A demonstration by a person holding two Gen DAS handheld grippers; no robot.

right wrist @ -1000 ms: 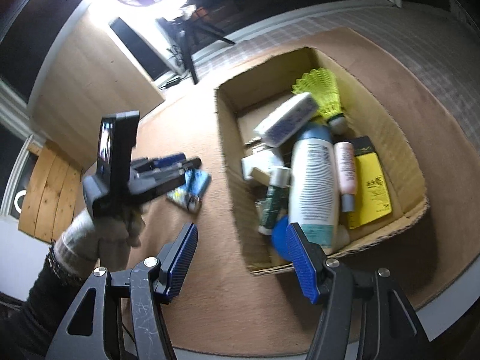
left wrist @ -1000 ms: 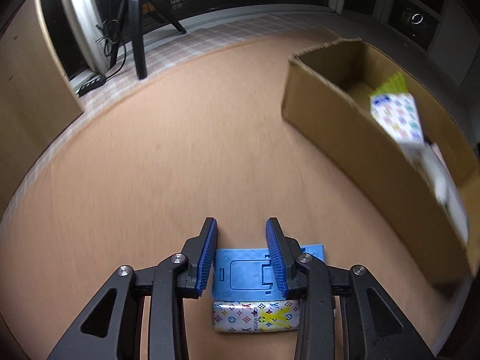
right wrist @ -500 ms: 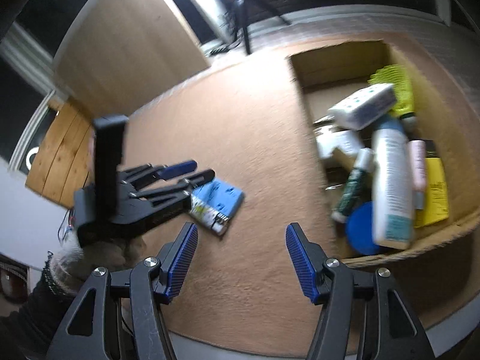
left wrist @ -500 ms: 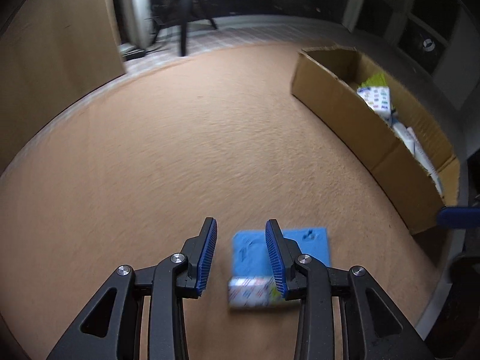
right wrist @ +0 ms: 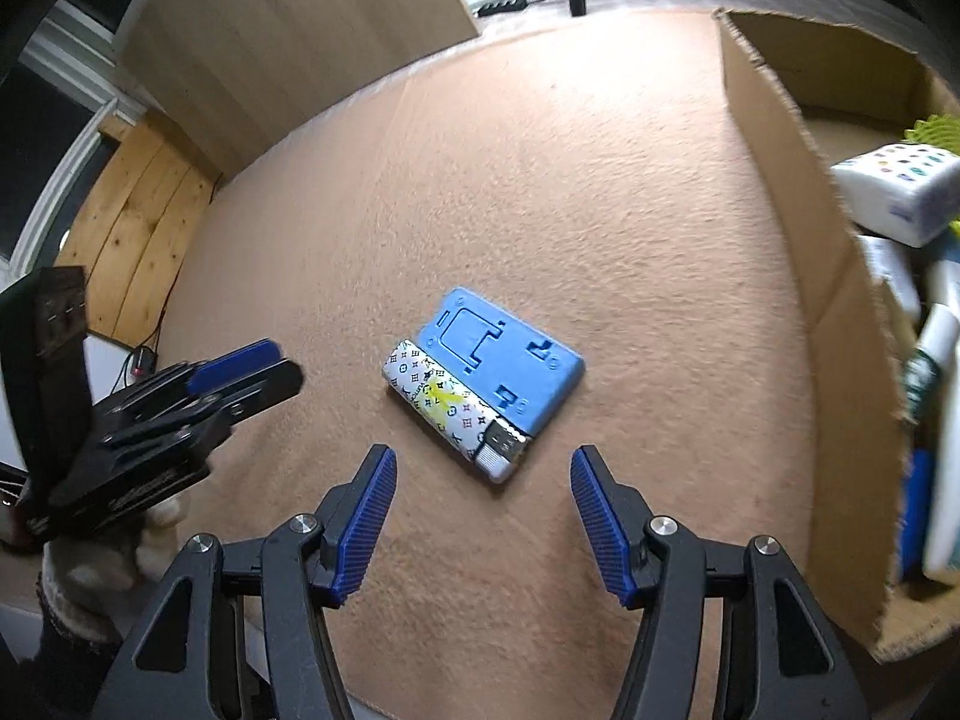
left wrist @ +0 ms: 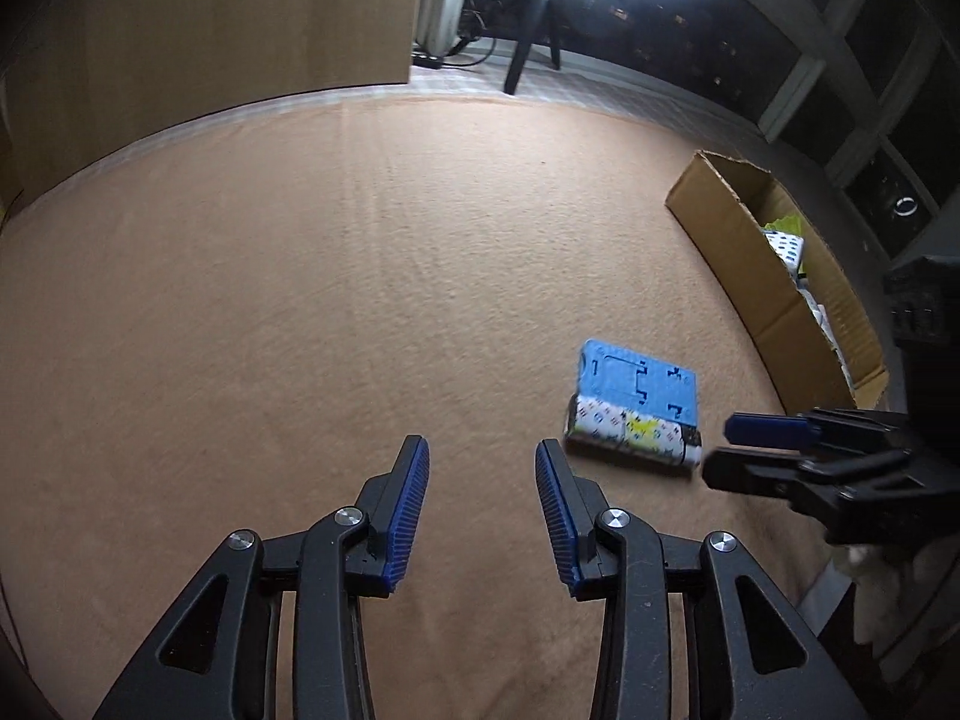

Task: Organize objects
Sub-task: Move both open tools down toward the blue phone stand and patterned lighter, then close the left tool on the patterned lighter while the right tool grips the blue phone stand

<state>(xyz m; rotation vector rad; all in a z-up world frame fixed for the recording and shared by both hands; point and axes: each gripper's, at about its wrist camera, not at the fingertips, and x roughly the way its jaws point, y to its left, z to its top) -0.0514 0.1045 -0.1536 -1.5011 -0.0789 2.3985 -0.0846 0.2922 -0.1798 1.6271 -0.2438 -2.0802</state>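
Note:
A flat blue plastic stand [right wrist: 501, 360] lies on the tan carpeted table, with a white patterned lighter [right wrist: 453, 408] lying against its near edge. Both also show in the left wrist view, the stand [left wrist: 642, 383] and the lighter [left wrist: 630, 437], to the right of my left gripper [left wrist: 483, 480]. My left gripper is open and empty, over bare carpet. My right gripper [right wrist: 483, 480] is open and empty, just in front of the lighter's metal end. The left gripper shows at the left of the right wrist view [right wrist: 240, 369].
An open cardboard box [right wrist: 780, 138] stands at the right, holding a patterned tissue pack [right wrist: 894, 192], bottles and other items. It also shows in the left wrist view [left wrist: 756, 264]. A wooden panel [left wrist: 210, 18] and a tripod leg [left wrist: 528, 42] stand beyond the table's far edge.
My left gripper has let go of the blue stand and swung away to the left. My right gripper has moved from the box towards the stand and lighter.

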